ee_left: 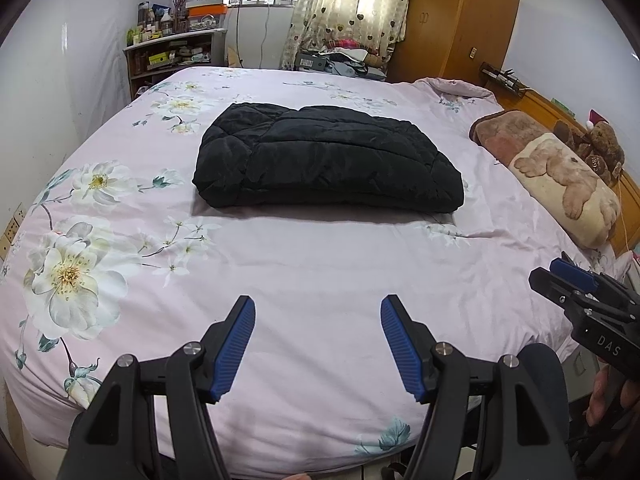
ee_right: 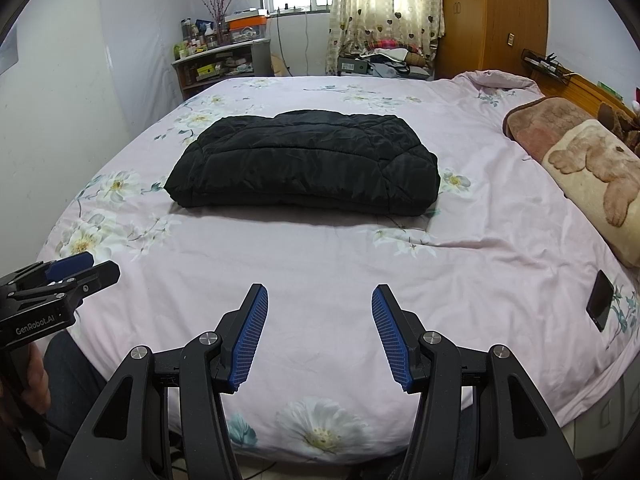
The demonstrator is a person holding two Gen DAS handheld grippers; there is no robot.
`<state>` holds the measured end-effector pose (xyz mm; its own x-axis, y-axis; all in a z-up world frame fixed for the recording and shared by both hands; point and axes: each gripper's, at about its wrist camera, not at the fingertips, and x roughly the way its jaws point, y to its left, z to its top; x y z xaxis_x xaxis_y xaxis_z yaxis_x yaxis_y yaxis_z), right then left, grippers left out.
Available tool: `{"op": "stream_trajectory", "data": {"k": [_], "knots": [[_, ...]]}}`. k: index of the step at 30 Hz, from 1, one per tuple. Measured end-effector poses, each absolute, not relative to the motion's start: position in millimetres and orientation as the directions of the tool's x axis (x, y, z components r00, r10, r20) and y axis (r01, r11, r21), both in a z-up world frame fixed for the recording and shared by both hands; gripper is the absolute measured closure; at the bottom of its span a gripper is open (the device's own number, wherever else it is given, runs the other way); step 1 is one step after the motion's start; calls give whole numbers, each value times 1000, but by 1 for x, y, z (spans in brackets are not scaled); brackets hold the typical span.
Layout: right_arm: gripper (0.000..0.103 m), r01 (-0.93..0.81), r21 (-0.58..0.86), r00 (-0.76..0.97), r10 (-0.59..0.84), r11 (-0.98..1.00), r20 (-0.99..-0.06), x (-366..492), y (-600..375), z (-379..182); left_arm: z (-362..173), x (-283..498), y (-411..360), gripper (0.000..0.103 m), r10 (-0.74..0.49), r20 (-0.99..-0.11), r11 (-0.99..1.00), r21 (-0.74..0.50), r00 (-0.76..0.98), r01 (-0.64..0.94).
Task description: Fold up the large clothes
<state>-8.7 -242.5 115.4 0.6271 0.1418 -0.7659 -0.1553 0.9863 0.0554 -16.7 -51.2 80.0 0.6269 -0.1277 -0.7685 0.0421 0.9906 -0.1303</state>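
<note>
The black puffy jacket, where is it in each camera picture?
Left wrist view: the black puffy jacket lies folded on the bed, mid-picture, a little above centre.
Right wrist view: the black puffy jacket sits mid-picture, slightly left of centre.
Shared landmark: the bear pillow lies to the jacket's right in both views.

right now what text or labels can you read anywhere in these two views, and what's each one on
"DAS" on the body of the right gripper, seen from the left wrist view.
"GenRobot.AI" on the body of the left gripper, seen from the right wrist view.
Digits on the teddy bear: too blurred to read.
Labels on the shelf boxes: too small to read.
</note>
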Motion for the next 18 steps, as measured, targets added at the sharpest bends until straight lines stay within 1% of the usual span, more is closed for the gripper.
{"op": "stream_trajectory", "data": {"k": [18], "knots": [[48,-157,57,628,144,986,-765,-9,-244,115,76,-18,-49,36,-120,-768,992,-123,629,39]]}}
